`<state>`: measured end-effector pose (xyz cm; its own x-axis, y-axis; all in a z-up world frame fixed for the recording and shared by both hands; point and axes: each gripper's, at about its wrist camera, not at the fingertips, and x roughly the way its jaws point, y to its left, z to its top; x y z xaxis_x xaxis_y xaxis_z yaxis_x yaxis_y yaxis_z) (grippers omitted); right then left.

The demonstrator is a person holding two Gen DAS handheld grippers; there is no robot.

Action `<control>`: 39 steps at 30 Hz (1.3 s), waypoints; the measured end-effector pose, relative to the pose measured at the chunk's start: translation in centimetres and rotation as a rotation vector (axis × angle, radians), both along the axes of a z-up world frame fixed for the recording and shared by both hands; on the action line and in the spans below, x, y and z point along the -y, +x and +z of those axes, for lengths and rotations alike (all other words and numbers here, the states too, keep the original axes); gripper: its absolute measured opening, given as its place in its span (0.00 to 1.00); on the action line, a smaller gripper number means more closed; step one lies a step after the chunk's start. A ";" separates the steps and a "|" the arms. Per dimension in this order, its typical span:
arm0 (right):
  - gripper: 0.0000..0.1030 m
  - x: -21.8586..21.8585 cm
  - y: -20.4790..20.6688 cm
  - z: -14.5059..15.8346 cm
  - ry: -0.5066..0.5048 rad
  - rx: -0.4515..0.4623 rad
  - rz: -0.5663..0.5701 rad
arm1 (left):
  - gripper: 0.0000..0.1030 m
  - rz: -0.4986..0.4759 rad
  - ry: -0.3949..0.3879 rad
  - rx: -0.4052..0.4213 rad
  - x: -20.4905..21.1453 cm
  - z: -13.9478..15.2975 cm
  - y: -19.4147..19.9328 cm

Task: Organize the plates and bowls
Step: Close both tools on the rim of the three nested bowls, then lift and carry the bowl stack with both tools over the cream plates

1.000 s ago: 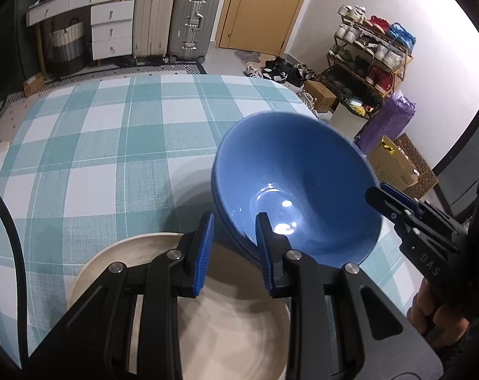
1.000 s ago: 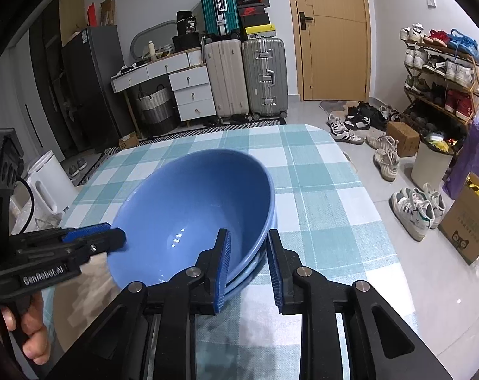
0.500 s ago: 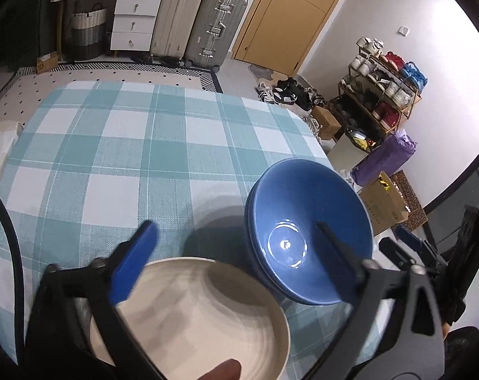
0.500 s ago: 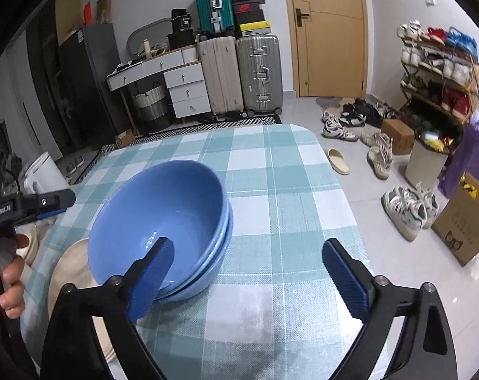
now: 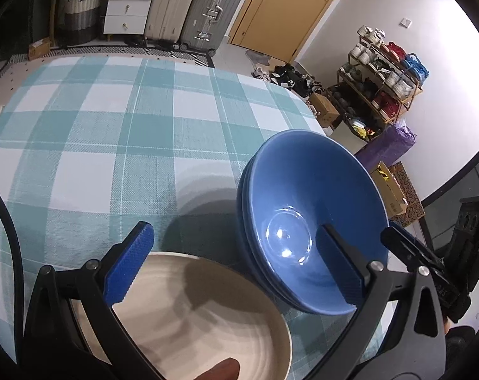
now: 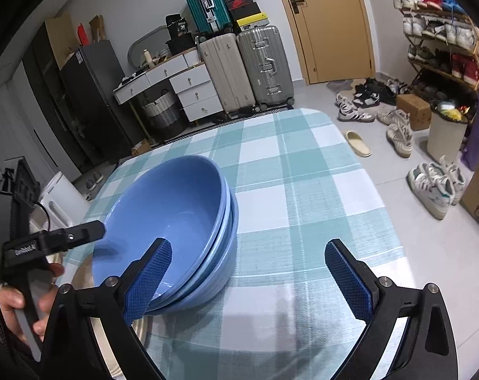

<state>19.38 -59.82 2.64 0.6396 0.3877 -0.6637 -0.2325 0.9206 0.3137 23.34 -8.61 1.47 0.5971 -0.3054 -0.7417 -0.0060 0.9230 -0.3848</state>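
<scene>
I find my left hand-held gripper (image 5: 236, 261) spread wide with nothing between its blue pads (image 5: 128, 264); it hangs above the bench (image 5: 119, 133), one finger over the plate (image 5: 188, 313) and the other over the bowls (image 5: 302, 209). My right hand-held gripper (image 6: 248, 278) is likewise wide apart and grips nothing; its left pad (image 6: 147, 281) sits in front of the bowls (image 6: 176, 221) in that view, though I cannot tell whether it touches them, and its right pad (image 6: 348, 283) is over bare cloth. The bowls are blue and nested in a stack, at least two rims visible, resting upright on the checked teal-and-white cloth covering the bench near its right edge. The plate is cream-coloured and lies flat just beside the stack on its left; from the left wrist view the stack's near rim appears to overlap the plate's edge, but contact is not certain. In the right wrist view the plate (image 6: 81, 272) shows only as a pale sliver beyond the bowls. The right gripper's fingertip shows at the right edge of the left wrist view, beside the stack. Off the bench, suitcases (image 6: 245, 69) stand by a door (image 6: 328, 22), and a shoe rack (image 5: 381, 72) lines the wall.
</scene>
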 end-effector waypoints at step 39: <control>0.42 -2.9 -1.2 0.9 0.038 0.064 0.072 | 0.31 -0.115 0.033 -0.013 3.8 -0.4 0.8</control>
